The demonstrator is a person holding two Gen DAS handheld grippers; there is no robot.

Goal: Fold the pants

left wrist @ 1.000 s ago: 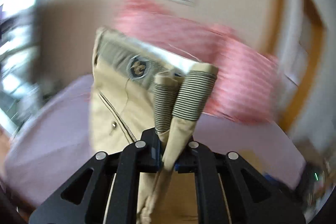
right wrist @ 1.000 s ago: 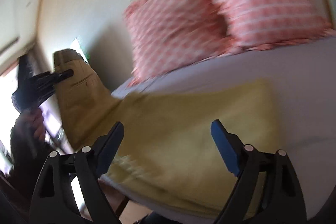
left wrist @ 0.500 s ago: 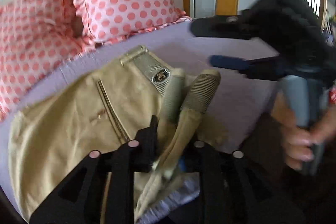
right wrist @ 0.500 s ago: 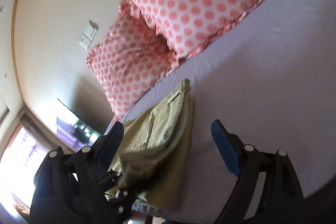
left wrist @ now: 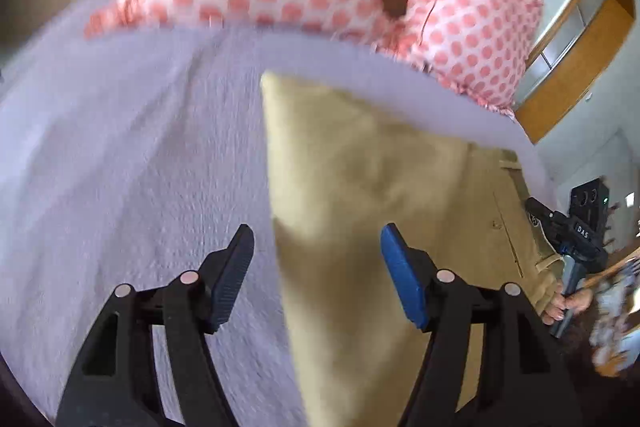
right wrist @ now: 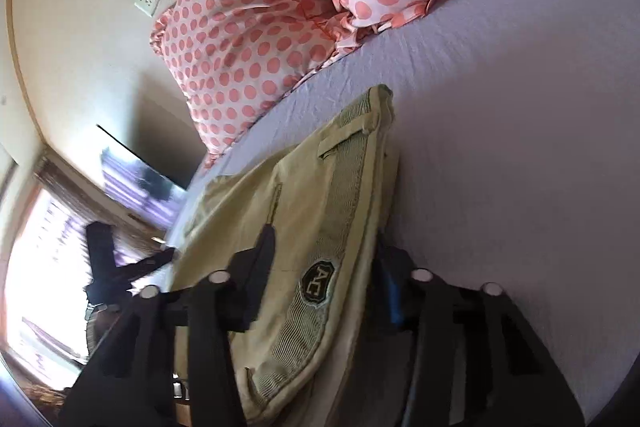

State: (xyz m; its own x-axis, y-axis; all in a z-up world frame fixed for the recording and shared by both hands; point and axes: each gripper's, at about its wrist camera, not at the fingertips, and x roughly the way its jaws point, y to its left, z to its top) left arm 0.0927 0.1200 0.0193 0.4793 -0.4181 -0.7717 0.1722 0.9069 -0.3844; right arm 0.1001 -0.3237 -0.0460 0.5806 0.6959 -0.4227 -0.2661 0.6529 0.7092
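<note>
**Pants lying flat on the bed**

I'm holding my left hand-held gripper (left wrist: 316,277) wide open over the pants (left wrist: 372,195), gripping nothing. My right hand-held gripper (right wrist: 326,273) is straddling the waistband (right wrist: 344,227), jaws apart on either side of it. The pants are lying on the bed (right wrist: 520,147), below the pillows (right wrist: 280,27).

I can read two small bits of writing. On the pants (right wrist: 304,247) there is a dark badge (right wrist: 318,283) sewn on the striped band inside the waist, and it says "AC" in pale letters. On the right gripper (left wrist: 538,213), seen from my left camera, a little white label (left wrist: 583,231) says "DAS". I can't read any other words or numbers.
</note>
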